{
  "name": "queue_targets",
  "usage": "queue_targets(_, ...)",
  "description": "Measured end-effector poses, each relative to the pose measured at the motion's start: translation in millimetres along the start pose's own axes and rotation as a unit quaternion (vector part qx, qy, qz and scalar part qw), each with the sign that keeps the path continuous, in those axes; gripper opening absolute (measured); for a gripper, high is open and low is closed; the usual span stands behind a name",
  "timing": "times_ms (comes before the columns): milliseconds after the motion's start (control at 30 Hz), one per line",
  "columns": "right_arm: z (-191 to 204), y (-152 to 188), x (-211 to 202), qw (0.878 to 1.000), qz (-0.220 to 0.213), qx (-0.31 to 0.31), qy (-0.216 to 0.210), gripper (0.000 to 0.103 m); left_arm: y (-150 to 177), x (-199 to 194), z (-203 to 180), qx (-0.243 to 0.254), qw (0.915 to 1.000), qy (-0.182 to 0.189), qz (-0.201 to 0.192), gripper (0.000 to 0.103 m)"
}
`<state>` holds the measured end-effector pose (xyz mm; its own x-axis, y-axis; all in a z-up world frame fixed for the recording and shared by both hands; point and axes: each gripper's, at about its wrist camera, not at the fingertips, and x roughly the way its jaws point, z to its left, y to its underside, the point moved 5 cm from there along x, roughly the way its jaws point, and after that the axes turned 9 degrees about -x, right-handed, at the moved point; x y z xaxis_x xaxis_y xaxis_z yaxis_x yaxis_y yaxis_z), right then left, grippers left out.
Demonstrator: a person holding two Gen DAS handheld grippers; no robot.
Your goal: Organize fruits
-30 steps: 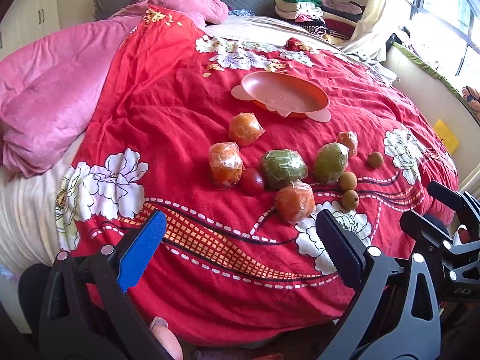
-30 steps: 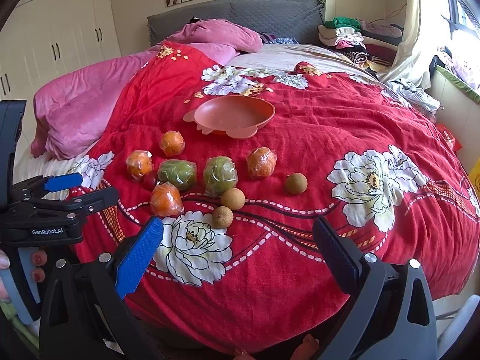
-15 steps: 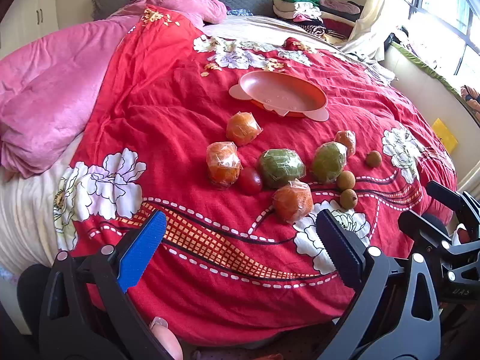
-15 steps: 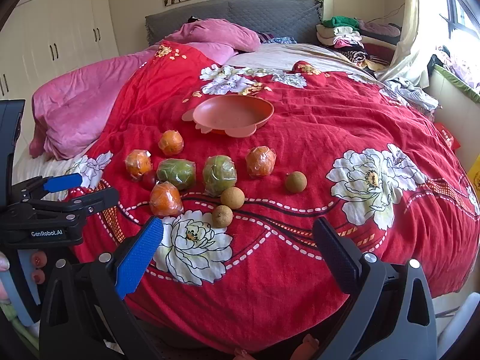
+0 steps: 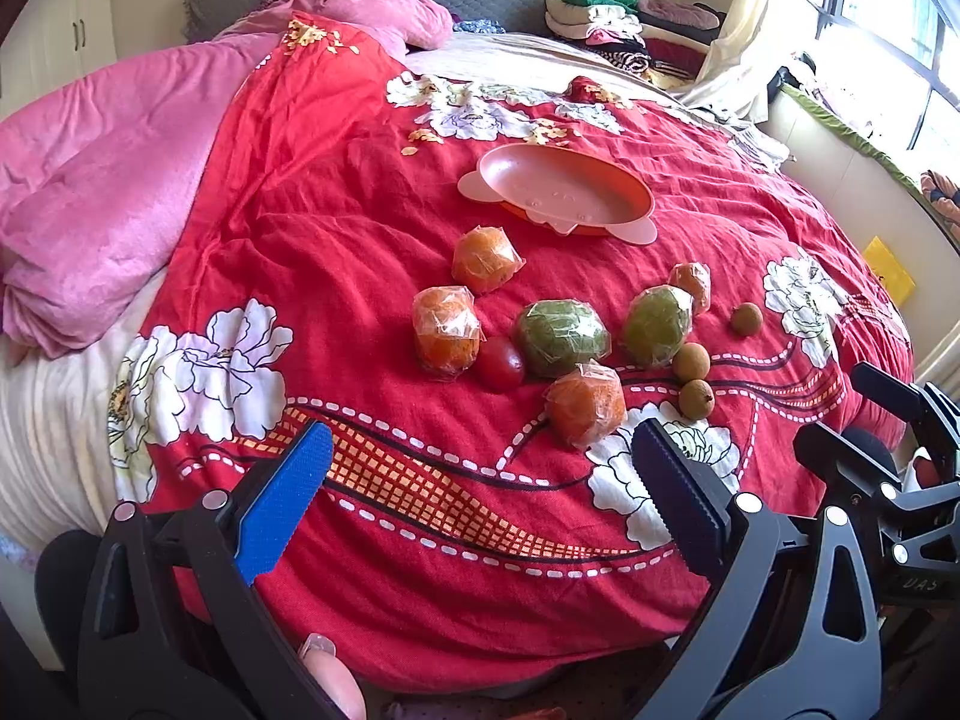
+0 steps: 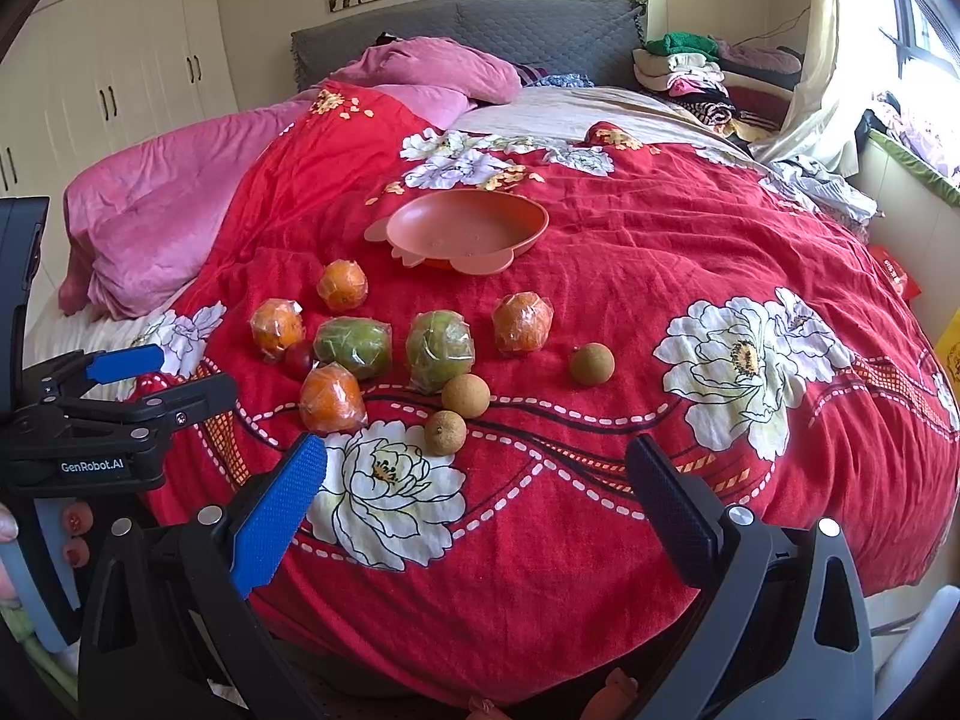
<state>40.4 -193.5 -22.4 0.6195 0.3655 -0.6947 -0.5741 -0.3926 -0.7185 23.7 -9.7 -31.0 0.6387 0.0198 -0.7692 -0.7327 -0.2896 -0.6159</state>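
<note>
Nothing was sorted yet: the pink plate (image 6: 468, 231) was empty, the fruits (image 6: 441, 351) lay on the red blanket (image 6: 660, 276), and the left gripper (image 5: 477, 492) and the right gripper (image 6: 477, 489) held their jaws apart, gripping nothing.

1. The left gripper (image 5: 480, 450) has drifted a shade to its own right. The shift is very small and barely clears camera wobble.
2. As a result, the plate (image 5: 624, 195), far ahead of the jaws, now sits marginally nearer the line of the left jaw than a second ago.
3. The fruit cluster (image 5: 561, 339) ahead of the gap has shifted by the same small amount.
4. The nearest orange (image 5: 585, 411), just ahead of the right jaw tip, now stands slightly further inward from that tip.
</note>
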Motion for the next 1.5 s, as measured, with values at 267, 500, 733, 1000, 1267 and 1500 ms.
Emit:
queue_targets(267,1.2,1.0,4.4,1.0,0.005,0.0,-0.004,0.099,-1.4,3.0,2.0,0.0,1.0,-0.002,0.003,0.094)
queue_targets(500,2.2,2.4,13.4,1.0,0.015,0.0,-0.007,0.099,-2.2,11.8,8.6,-0.001,0.9999,-0.004,0.01,0.094)
queue_targets(733,0.6,3.5,22.9,1.0,0.025,0.002,-0.011,0.099,-4.4,20.3,14.8,-0.004,0.9998,-0.008,0.015,0.094)
queue_targets(1000,1.6,3.5,37.5,0.999,0.039,-0.001,-0.014,0.099,-9.0,33.6,22.9,-0.009,0.9995,-0.009,0.028,0.094)
queue_targets(1267,1.2,3.2,50.1,0.999,0.05,-0.001,-0.018,0.099,-12.6,44.4,25.4,-0.011,0.9992,-0.007,0.038,0.094)
queue_targets(1500,-0.7,3.0,59.9,0.998,0.059,0.002,-0.022,0.099,-18.4,53.4,28.2,-0.014,0.9989,-0.002,0.045,0.094)
